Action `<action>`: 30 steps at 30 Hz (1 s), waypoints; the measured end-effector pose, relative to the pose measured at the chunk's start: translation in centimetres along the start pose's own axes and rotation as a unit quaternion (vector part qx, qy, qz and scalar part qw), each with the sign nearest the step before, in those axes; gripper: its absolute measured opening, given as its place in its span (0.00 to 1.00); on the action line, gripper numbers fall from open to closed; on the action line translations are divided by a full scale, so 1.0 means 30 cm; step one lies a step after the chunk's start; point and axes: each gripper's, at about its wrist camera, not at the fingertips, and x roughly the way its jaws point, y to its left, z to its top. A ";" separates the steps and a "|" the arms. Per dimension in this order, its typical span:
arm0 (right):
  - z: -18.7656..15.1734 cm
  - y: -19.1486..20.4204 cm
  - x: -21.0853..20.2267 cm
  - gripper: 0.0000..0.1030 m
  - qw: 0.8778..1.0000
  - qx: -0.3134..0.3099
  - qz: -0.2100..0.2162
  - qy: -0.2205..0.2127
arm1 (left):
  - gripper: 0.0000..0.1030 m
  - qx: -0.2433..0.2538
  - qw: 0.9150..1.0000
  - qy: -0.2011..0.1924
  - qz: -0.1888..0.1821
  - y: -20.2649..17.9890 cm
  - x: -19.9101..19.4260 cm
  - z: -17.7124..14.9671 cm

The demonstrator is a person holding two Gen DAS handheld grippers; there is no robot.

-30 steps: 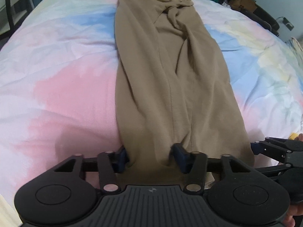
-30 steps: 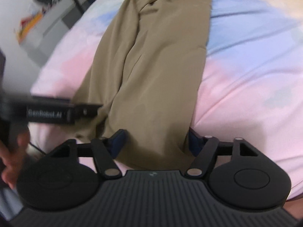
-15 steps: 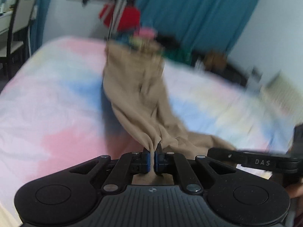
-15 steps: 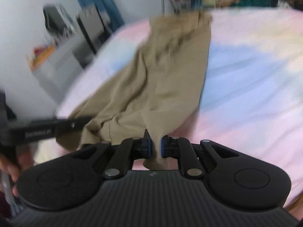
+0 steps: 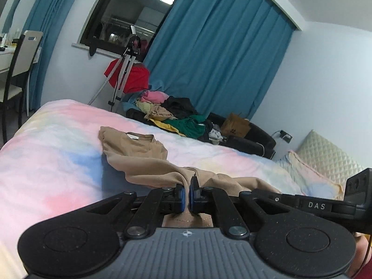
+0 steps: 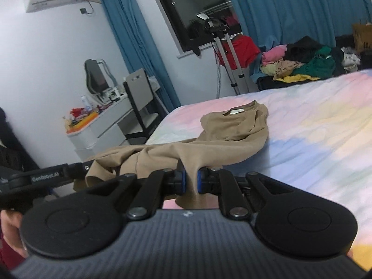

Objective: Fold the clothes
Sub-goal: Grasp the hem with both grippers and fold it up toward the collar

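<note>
Left gripper (image 5: pixel 186 194) and right gripper (image 6: pixel 191 181), jaws pinched on the hem of the tan garment (image 6: pixel 234 134); its collar end lies mid-frame on the bed (image 6: pixel 313 134). Judgement: carry both corners level toward the collar, keeping the hem taut.

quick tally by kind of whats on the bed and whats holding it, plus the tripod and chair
tan garment on the bed: 1
grippers shut on it: 2, left gripper and right gripper
tripod: 1
chair: 1
total: 5
</note>
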 end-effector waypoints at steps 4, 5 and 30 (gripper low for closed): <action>-0.132 -0.005 -0.082 0.12 1.000 0.021 0.006 -0.004 | 0.04 -0.016 1.000 0.002 -0.001 -0.035 -0.092 -0.131; -0.158 -0.015 -0.092 0.12 0.999 0.030 0.009 -0.004 | 0.04 -0.019 1.000 0.003 0.001 -0.037 -0.102 -0.160; 0.159 -0.205 0.547 0.12 0.998 0.033 -0.058 0.015 | 0.06 0.038 0.995 0.025 0.091 0.207 0.627 0.211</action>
